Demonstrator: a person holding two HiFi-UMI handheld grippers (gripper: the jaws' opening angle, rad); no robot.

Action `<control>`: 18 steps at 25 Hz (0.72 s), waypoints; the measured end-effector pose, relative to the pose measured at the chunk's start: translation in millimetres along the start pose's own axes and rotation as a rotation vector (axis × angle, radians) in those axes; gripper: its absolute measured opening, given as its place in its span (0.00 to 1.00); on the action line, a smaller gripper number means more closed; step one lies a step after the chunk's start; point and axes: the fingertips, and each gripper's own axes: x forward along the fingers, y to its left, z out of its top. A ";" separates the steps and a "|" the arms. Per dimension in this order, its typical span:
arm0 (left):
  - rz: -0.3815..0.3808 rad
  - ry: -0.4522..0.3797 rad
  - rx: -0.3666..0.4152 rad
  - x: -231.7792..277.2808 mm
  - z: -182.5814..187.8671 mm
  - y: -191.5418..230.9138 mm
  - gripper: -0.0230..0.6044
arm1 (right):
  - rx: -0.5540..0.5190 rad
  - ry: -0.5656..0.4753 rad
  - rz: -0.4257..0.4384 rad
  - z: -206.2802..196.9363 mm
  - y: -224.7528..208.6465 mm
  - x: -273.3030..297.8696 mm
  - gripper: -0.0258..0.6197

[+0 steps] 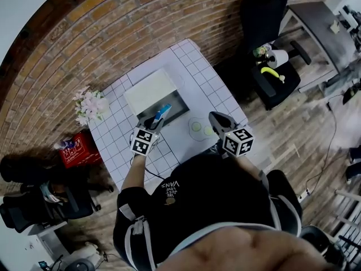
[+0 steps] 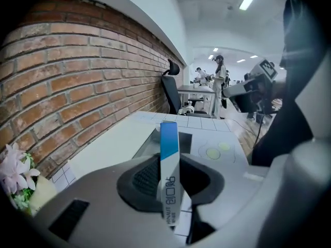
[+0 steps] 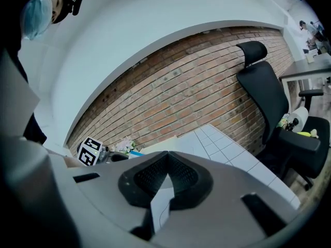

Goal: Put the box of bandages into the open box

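Left gripper view: the left gripper (image 2: 169, 182) pinches the bandage box (image 2: 168, 138) upright, seemingly just short of the open box (image 2: 185, 140); centre it over the opening before releasing. The right gripper (image 3: 166, 177) is pressed together, empty.

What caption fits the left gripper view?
Left gripper clamps a blue-and-white bandage box edgewise above the white table, open box just ahead.

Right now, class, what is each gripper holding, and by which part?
The left gripper pinches the bandage box by its white lower end, blue end sticking out. The right gripper holds nothing.
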 end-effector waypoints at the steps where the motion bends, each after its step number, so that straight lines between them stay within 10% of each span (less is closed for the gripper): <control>1: -0.014 0.020 0.004 1.8 -2.2 -0.2 0.18 | 0.000 0.002 0.000 -0.4 0.1 -0.4 0.03; 18: -0.292 0.257 0.052 39.5 -5.9 -7.0 0.18 | -0.005 0.011 -0.007 -0.3 -4.5 -2.9 0.03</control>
